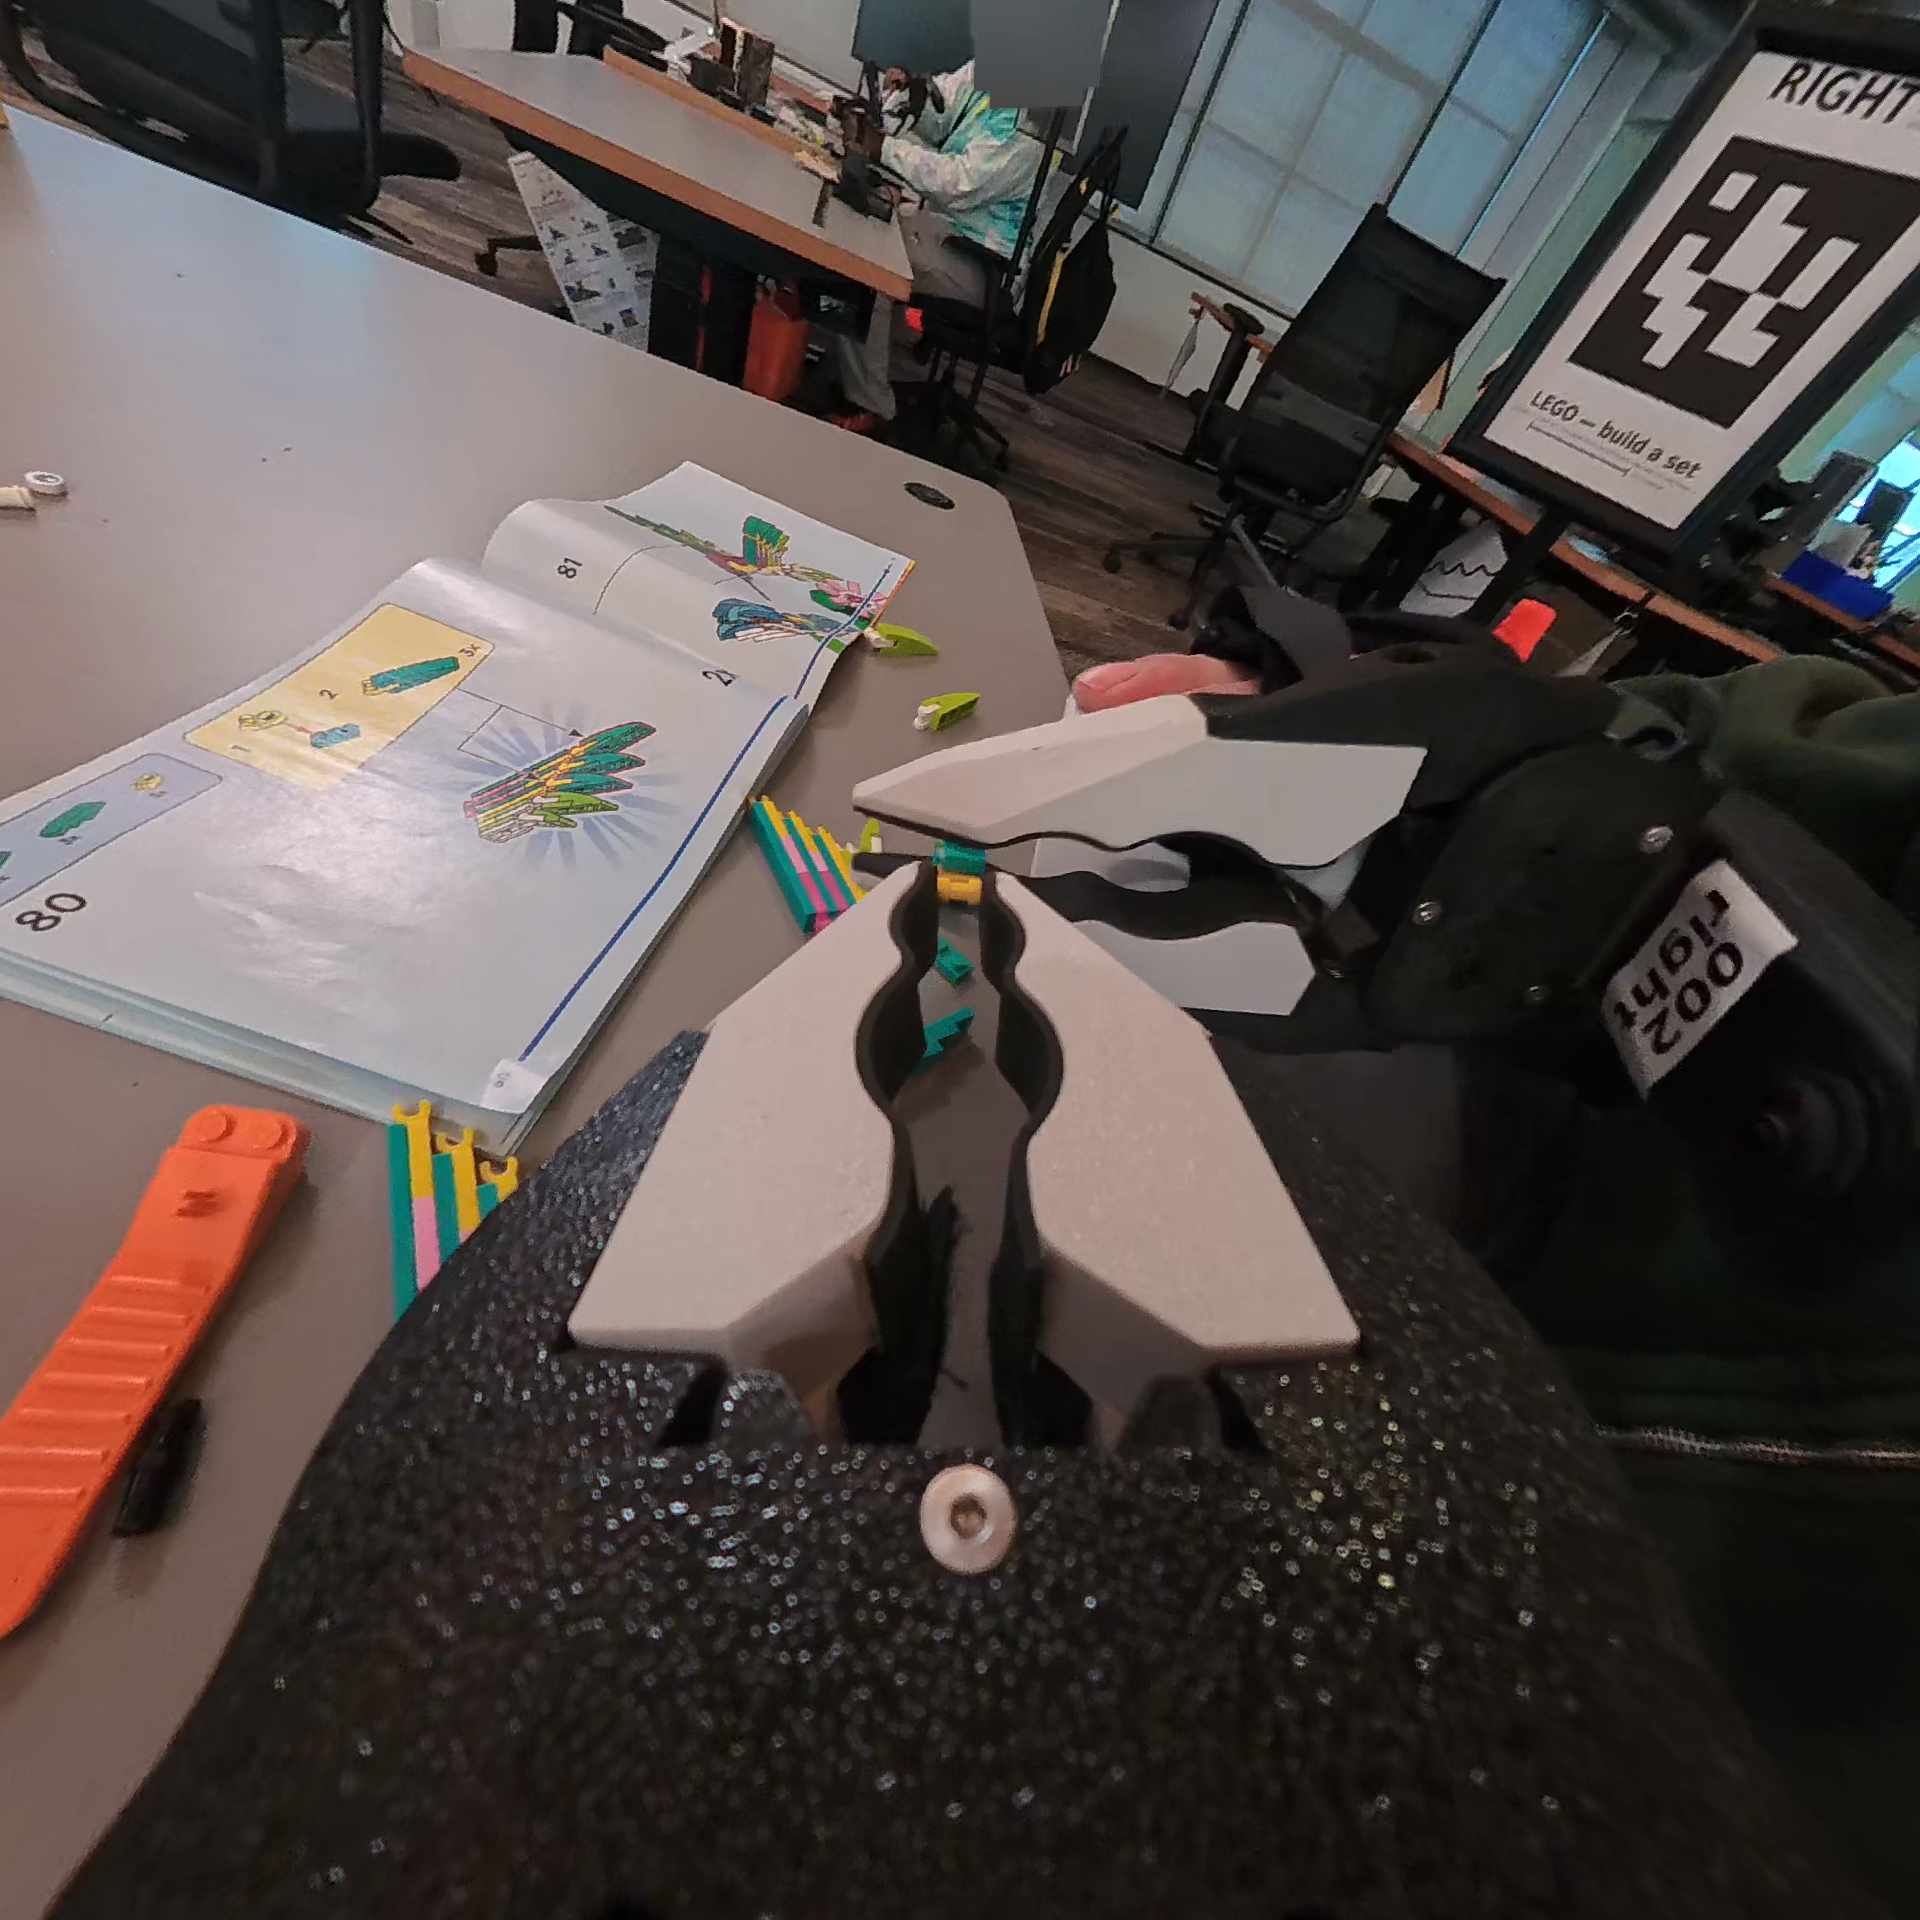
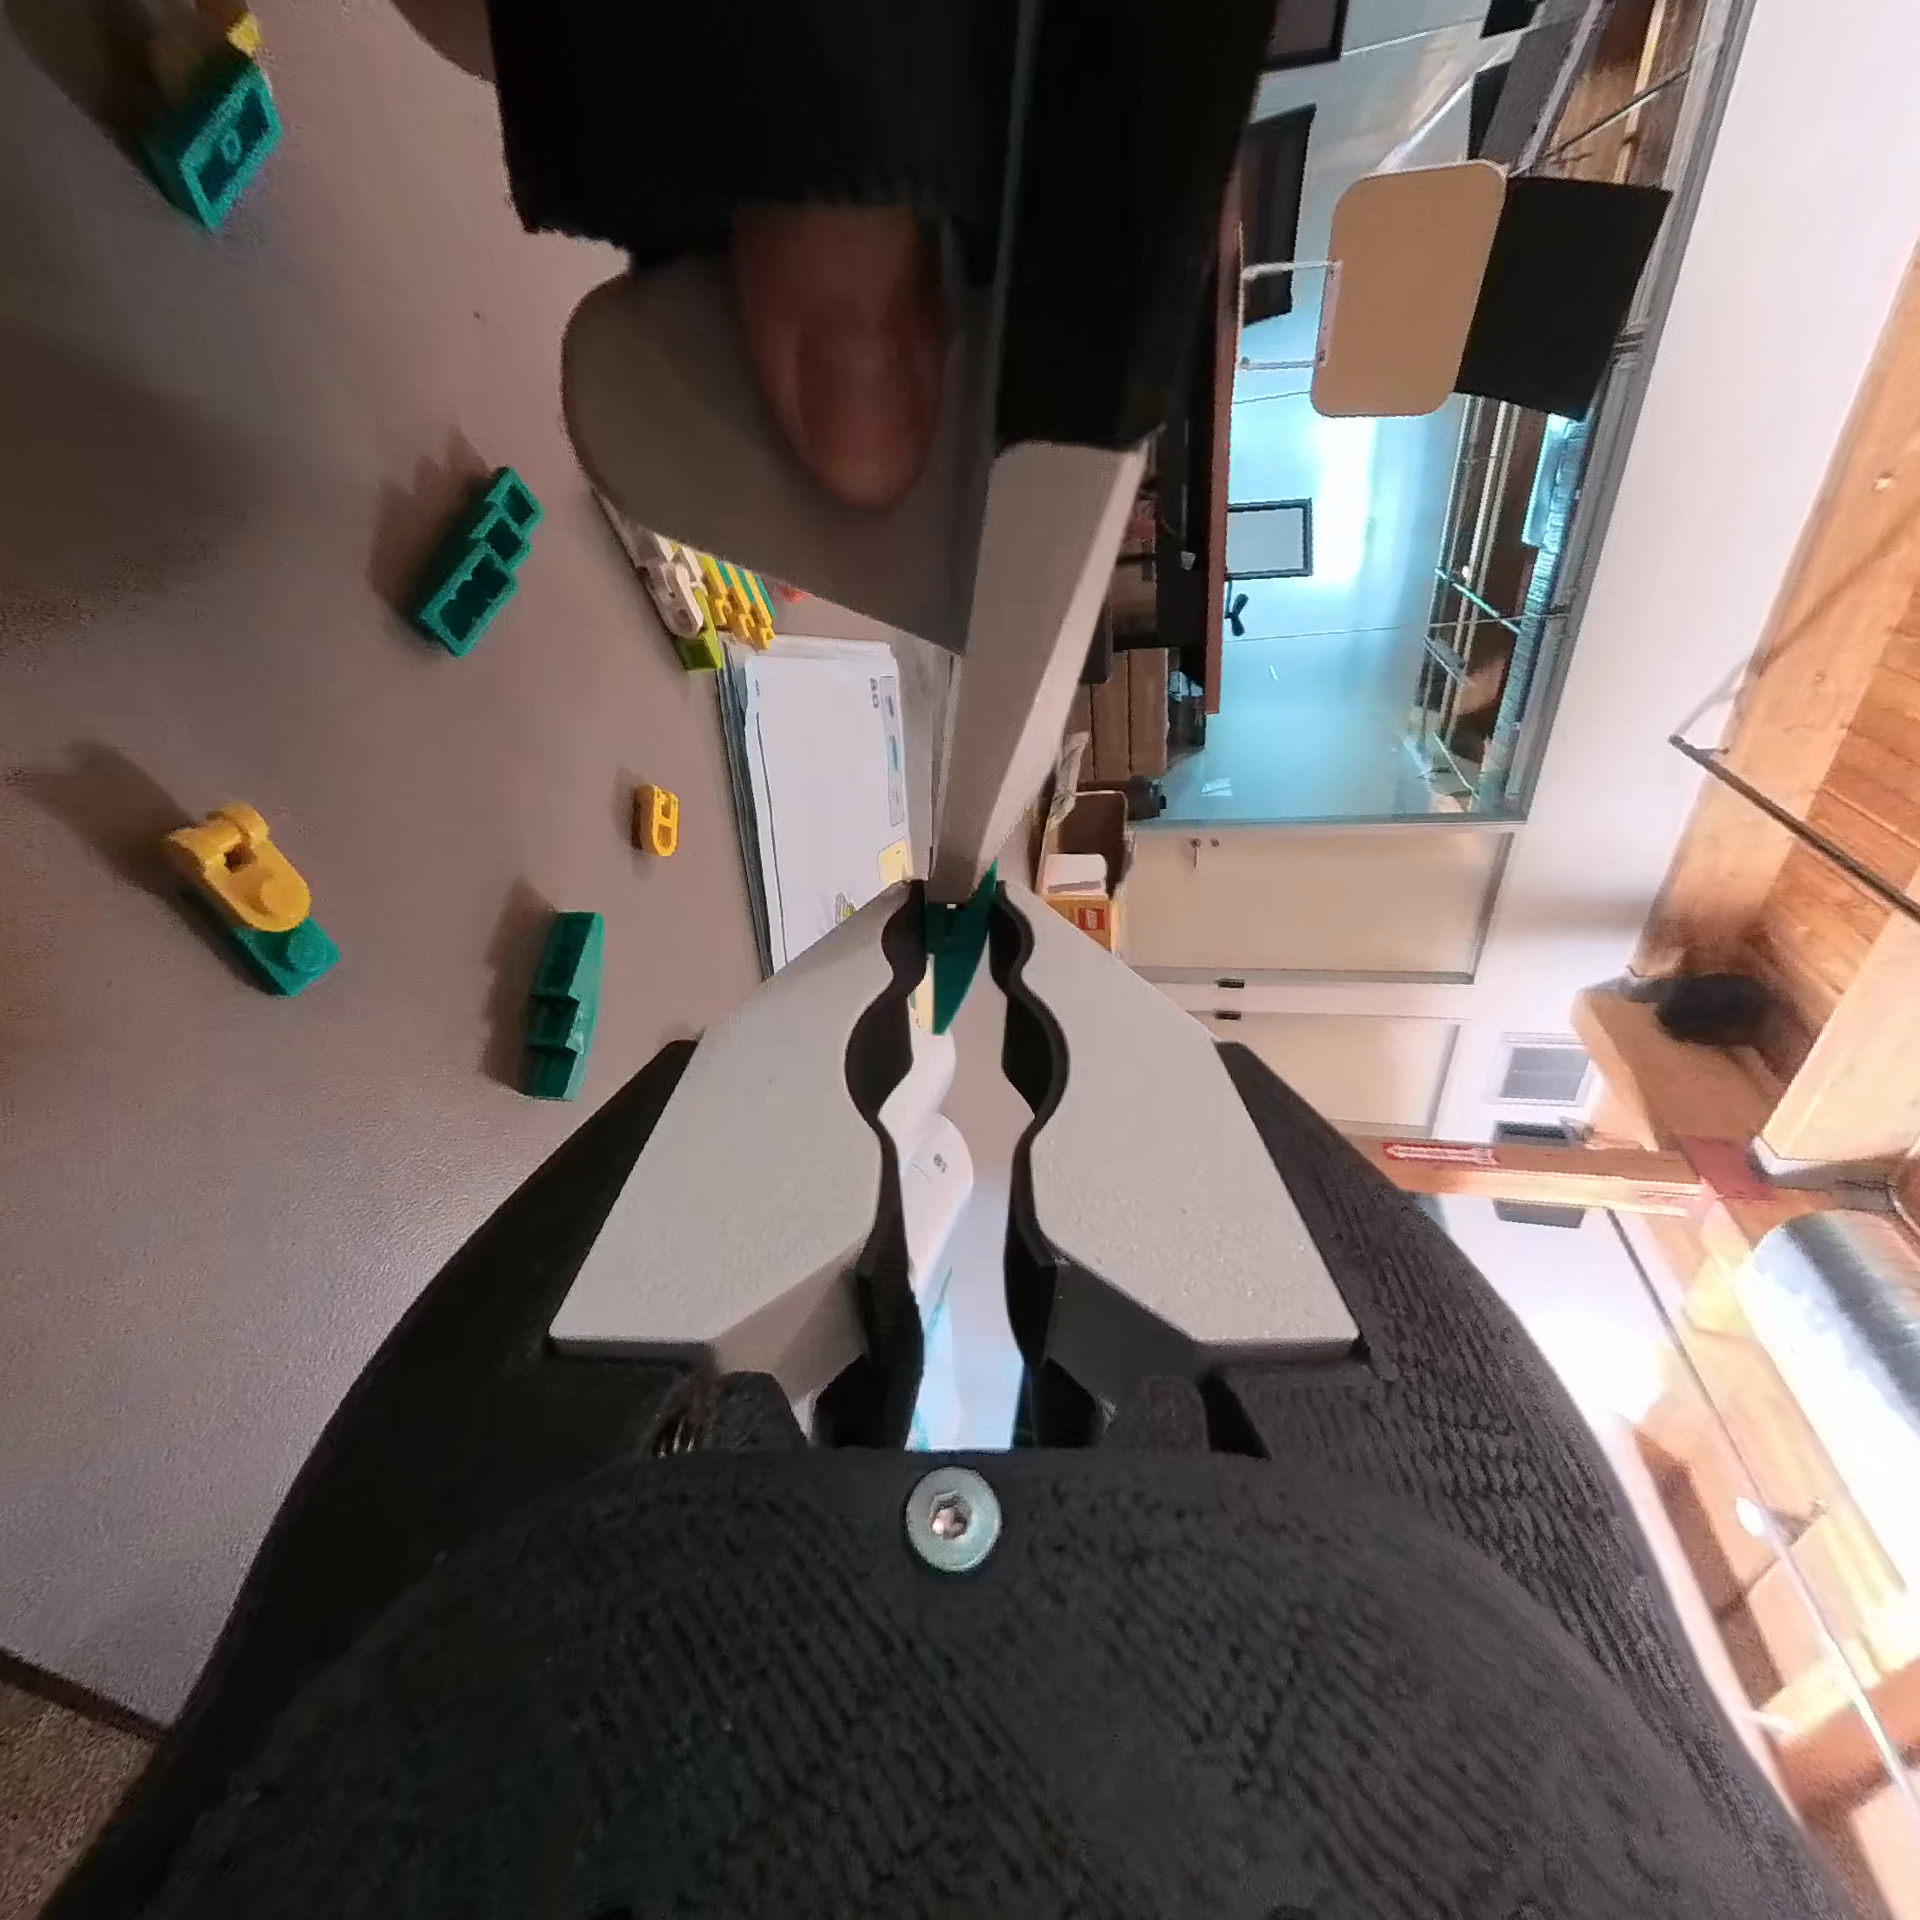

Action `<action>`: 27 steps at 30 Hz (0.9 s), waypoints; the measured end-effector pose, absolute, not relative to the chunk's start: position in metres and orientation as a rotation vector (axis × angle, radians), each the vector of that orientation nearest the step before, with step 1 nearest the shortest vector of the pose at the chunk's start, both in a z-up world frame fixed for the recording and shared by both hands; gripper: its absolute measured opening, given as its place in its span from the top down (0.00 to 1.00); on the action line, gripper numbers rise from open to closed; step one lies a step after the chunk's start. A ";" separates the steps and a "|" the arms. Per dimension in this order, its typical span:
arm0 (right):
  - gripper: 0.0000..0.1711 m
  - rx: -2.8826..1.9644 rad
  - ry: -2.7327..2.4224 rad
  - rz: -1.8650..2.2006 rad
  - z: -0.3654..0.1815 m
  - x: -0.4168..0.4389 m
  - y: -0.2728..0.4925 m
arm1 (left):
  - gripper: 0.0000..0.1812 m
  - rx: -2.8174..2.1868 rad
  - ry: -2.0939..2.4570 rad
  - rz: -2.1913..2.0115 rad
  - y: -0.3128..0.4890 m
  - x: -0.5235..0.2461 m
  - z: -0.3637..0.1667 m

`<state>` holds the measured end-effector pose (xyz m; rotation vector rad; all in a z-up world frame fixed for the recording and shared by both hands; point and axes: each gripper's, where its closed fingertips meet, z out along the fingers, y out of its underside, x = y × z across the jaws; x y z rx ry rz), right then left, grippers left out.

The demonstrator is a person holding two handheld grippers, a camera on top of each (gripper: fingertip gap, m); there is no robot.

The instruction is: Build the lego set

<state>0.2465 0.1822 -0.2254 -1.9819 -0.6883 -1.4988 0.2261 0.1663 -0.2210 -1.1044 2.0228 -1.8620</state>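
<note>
My left gripper [image 1: 956, 891] is shut on a small yellow clip piece [image 1: 958, 886] with a teal bit [image 1: 956, 857] on top, held above the grey table [image 1: 260, 343]. My right gripper [image 1: 864, 831] comes in from the right, its tips meeting the left tips. In the right wrist view, my right gripper [image 2: 951, 902] is shut on a teal wedge piece [image 2: 951, 961]. The left gripper's finger [image 2: 1018, 675] reaches down from above and touches that wedge. An open instruction booklet [image 1: 395, 790] lies on the left.
An orange brick separator [image 1: 114, 1340] lies front left. Striped teal, pink and yellow assemblies [image 1: 805, 862] [image 1: 436, 1195] lie by the booklet. Lime wedges [image 1: 904, 641] sit near the table edge. Loose teal pieces [image 2: 478, 561] [image 2: 561, 1003], a yellow-on-teal piece [image 2: 249, 894] and a yellow clip [image 2: 655, 819] lie on the table. Both grippers' tips are close together, under 4 cm apart. From the right gripper's tips to the orange brick separator [image 1: 114, 1340] is close to 12 centimetres.
</note>
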 end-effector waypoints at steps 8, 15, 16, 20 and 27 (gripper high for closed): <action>0.96 -1.964 -0.728 -1.526 -0.226 0.248 0.182 | 0.97 -1.132 2.021 -1.880 0.166 0.226 -0.222; 0.96 -1.960 -0.719 -1.435 -0.229 0.247 0.185 | 0.97 -1.156 2.022 -1.887 0.167 0.227 -0.224; 0.96 -1.979 -0.672 -1.346 -0.231 0.247 0.185 | 0.97 -1.166 2.021 -1.891 0.167 0.227 -0.224; 0.92 -2.021 -0.550 -1.114 -0.232 0.244 0.187 | 0.97 -1.237 1.994 -1.972 0.170 0.228 -0.222; 0.89 -1.936 -0.637 -1.148 -0.228 0.237 0.188 | 0.97 -1.298 2.013 -2.037 0.172 0.227 -0.224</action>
